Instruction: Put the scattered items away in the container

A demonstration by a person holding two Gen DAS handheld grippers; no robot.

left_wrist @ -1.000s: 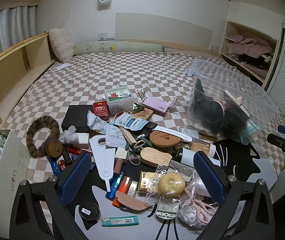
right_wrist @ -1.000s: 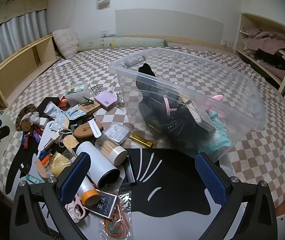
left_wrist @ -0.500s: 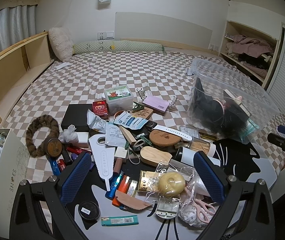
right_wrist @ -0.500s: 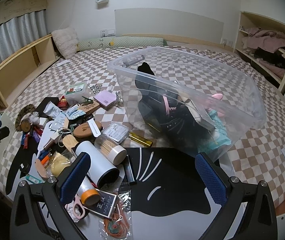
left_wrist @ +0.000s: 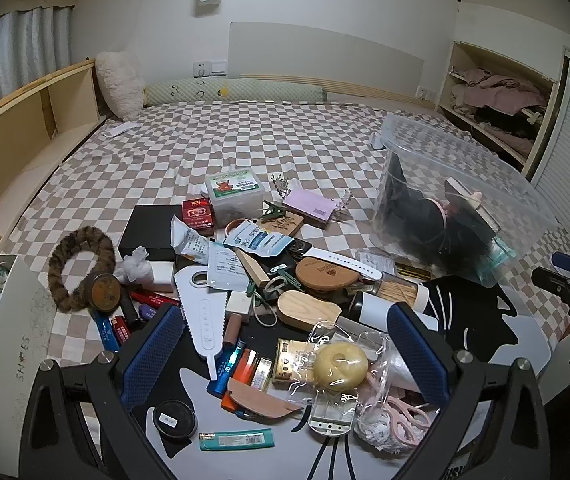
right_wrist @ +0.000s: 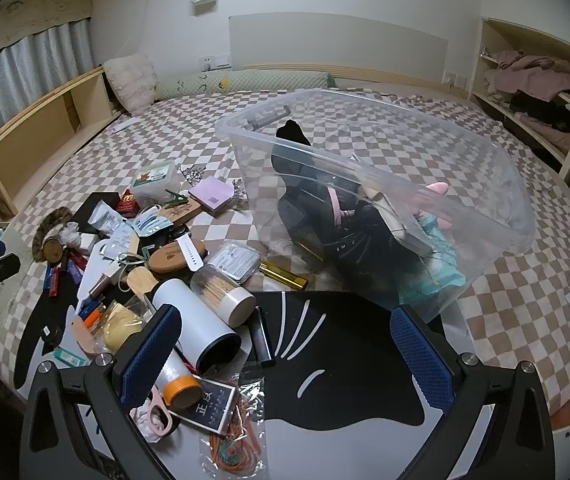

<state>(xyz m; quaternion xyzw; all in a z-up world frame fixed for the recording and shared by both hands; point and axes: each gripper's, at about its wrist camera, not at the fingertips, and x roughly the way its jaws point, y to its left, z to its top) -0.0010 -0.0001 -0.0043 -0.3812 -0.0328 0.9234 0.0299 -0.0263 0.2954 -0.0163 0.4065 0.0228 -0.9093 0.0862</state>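
A clear plastic bin (right_wrist: 497,184) stands on the checkered bed, holding dark items and a teal thing; it also shows in the left wrist view (left_wrist: 525,196). Scattered items lie left of it: a white tumbler (right_wrist: 193,316), a toothpick jar (right_wrist: 221,292), a wooden brush (left_wrist: 309,312), a yellow ring in plastic wrap (left_wrist: 339,364), a white plastic saw (left_wrist: 205,320), lighters (left_wrist: 237,436). My left gripper (left_wrist: 285,352) is open above the pile, holding nothing. My right gripper (right_wrist: 289,356) is open over the black cat mat (right_wrist: 345,360), empty.
A furry ring (left_wrist: 79,268), black box (left_wrist: 149,228), tea tub (left_wrist: 235,192) and purple pad (left_wrist: 311,206) lie farther back. Wooden shelving (left_wrist: 13,140) runs along the left. A wardrobe shelf (left_wrist: 497,108) with clothes stands at the right. A shoe box lid (left_wrist: 13,340) sits at the bed's left edge.
Both grippers have barely moved; the views have shifted only slightly. Nothing was picked up or released.
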